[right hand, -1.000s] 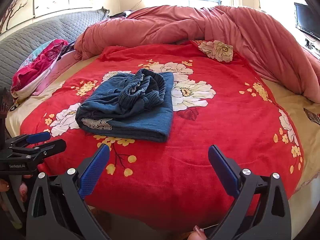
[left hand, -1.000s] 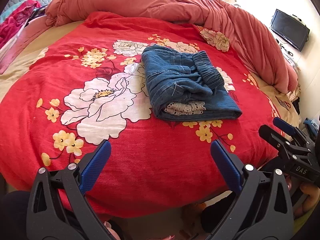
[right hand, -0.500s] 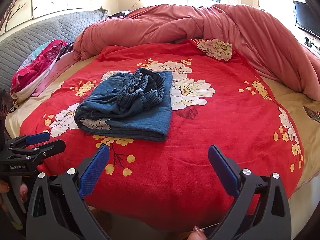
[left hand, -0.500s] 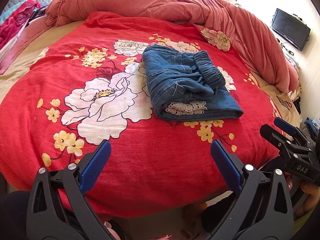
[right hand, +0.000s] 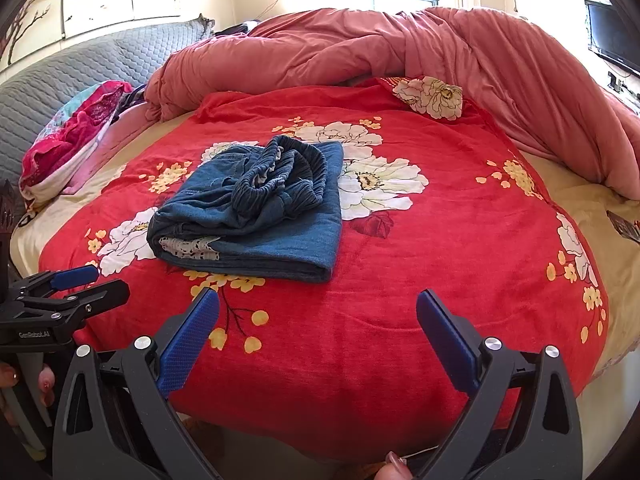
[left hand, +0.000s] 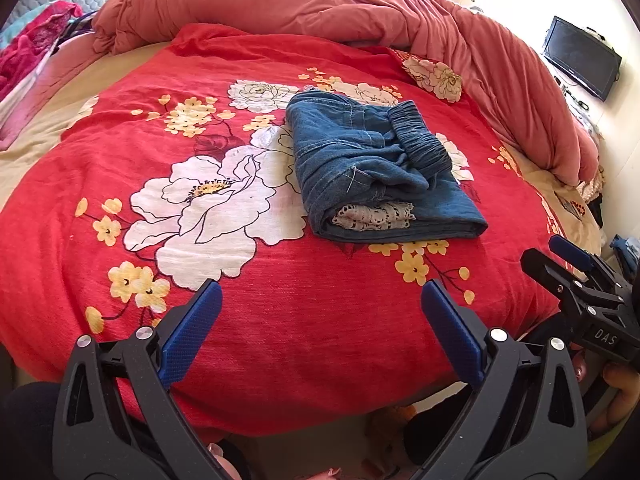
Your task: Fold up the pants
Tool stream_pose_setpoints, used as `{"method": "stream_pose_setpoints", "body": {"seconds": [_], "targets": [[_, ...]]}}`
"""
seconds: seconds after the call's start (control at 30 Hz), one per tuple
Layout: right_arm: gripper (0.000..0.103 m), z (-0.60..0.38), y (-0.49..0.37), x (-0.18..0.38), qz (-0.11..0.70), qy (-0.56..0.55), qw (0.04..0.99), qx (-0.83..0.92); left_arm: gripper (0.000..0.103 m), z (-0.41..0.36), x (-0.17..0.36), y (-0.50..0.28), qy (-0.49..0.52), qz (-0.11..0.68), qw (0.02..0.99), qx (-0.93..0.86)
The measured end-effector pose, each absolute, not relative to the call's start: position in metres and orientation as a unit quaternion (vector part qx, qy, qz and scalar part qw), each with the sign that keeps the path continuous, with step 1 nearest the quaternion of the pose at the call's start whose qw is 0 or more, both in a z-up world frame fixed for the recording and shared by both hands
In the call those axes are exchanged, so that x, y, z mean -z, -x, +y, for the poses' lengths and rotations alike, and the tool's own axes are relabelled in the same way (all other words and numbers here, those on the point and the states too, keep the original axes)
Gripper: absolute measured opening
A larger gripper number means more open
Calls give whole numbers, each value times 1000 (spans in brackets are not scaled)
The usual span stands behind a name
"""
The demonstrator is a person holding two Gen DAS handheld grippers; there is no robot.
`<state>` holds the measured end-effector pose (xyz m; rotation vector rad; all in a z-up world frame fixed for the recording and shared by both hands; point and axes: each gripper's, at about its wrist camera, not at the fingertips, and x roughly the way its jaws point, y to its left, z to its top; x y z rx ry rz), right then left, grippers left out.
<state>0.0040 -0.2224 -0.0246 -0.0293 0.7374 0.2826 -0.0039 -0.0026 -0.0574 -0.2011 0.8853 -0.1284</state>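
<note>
Left gripper [left hand: 320,320] and right gripper [right hand: 318,324] both spread wide, holding nothing, hovering over the near edge of the red blanket [left hand: 280,320]. Folded pants [left hand: 372,172] lie mid-blanket, well apart from both; bare blanket between.

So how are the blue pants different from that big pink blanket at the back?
The blue pants are folded into a small tidy bundle; the pink blanket is bunched in a long heap. The pants lie in the middle of the red flowered cover; the blanket curves along its far edge. Both are soft cloth on the bed, and no gripper touches either.
</note>
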Motion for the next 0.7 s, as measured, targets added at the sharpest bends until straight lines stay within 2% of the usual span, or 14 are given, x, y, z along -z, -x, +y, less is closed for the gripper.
{"method": "stream_pose_setpoints", "body": {"seconds": [0.7], "targets": [[98,-224,-5,24,360,11,923,-135,94,-2,57,4,88,427,899,51]]}}
